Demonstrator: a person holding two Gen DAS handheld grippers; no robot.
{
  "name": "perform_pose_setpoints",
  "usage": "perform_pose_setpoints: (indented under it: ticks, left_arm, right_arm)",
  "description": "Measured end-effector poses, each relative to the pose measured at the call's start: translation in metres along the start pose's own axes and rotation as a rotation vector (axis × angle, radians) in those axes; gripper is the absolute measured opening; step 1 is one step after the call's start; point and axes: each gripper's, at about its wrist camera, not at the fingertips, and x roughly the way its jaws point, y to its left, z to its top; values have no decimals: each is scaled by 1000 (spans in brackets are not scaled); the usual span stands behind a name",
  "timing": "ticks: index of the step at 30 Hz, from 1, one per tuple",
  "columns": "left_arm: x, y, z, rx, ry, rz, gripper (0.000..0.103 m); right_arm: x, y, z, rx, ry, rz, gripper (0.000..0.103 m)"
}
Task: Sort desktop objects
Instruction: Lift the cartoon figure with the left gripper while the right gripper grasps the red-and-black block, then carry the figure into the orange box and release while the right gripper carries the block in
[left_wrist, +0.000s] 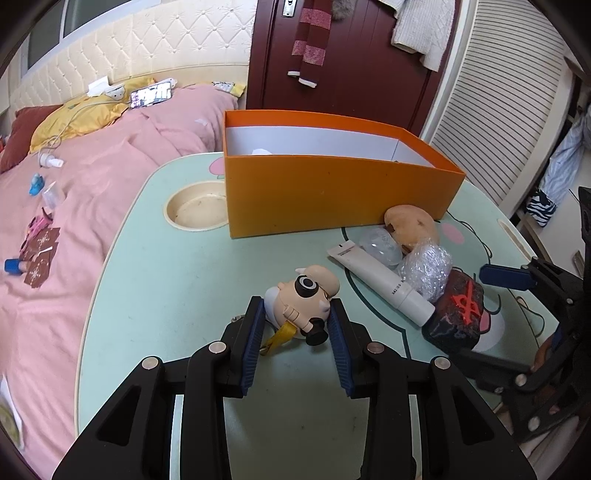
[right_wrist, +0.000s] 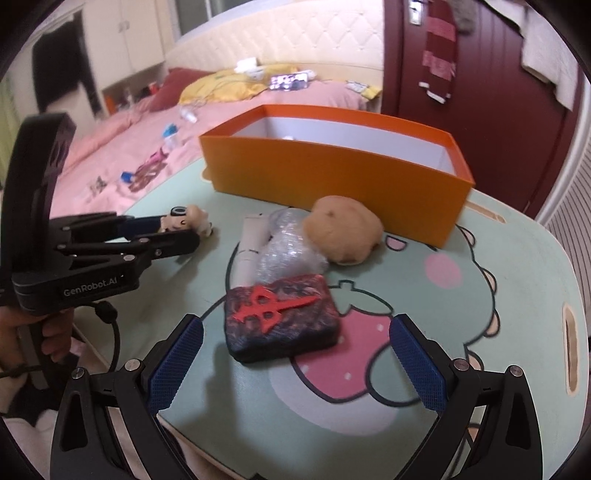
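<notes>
On my table (left_wrist: 147, 295) the box (left_wrist: 332, 192) stands at the back. Just left of it a cup well (left_wrist: 195, 210) is sunk into the tabletop. Before the box's right end lies the plush (left_wrist: 412, 223), touching its wall. Before the plush lies the bubble wrap (left_wrist: 428, 269), with the tube (left_wrist: 380, 280) at its left. Nearest me is the block (right_wrist: 282, 317), against the wrap. The figurine (left_wrist: 306, 299) lies left of the tube, between my left gripper's (left_wrist: 297, 317) fingers.

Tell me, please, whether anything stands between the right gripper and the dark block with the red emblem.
Nothing visible does. The right gripper is open, and the dark block lies on bare table just ahead of its fingers. The bubble wrap and white tube touch the block's far edge only, beyond the approach.
</notes>
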Motion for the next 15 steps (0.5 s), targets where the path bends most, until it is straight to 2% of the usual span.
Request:
perform_pose_setpoints:
  ticks: [2,3,4,5,10,15]
  left_arm:
    - [0,0,0,-1,0,-1,37]
    - [0,0,0,-2,0,-2,37]
    - [-1,0,0,-5,-1,-5,37]
    - [-1,1,0,-10,-1,-14,36]
    - [-6,1,1,-27,-19,-55,36]
    - [-24,-1,10,-24,-100,-74,36]
  right_arm:
    - [3,-1,1,3,0,-7,101]
    - [5,-1,1,4,0,-10,87]
    - [7,-2,1,6,0,-13,64]
    - [8,-2,2,7,0,-16,60]
    - [-3,-15,4,61,-36,2,60]
    - [-16,-23,18,85,-94,9,60]
